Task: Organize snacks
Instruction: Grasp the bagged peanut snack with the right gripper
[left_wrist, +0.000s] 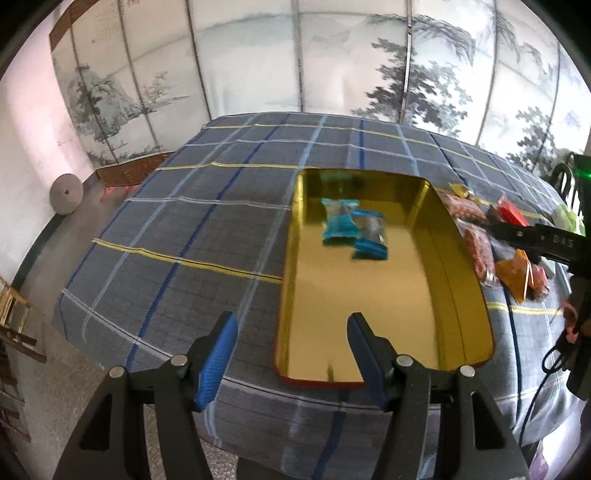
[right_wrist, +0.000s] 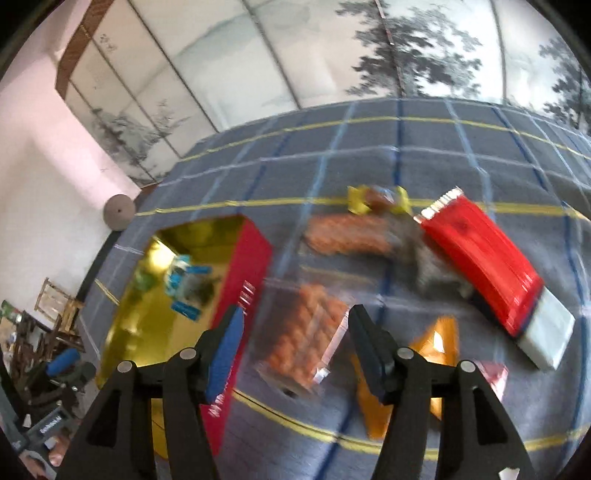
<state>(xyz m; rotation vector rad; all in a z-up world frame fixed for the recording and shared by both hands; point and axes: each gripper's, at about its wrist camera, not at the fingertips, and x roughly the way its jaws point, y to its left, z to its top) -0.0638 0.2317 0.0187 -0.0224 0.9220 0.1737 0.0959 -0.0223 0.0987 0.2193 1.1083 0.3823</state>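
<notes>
A folding screen (left_wrist: 258, 66) painted with grey trees and misty hills stands behind the bench (left_wrist: 184, 229), which is covered by a grey plaid cloth with blue, white and yellow lines. Left of the screen is a pale pink wall (left_wrist: 33, 147). A round grey disc (left_wrist: 66, 194) leans at the foot of that wall. The floor (left_wrist: 66, 369) is speckled grey. Wooden furniture (right_wrist: 55, 306) crowds the lower left. Daylight is soft and even.
</notes>
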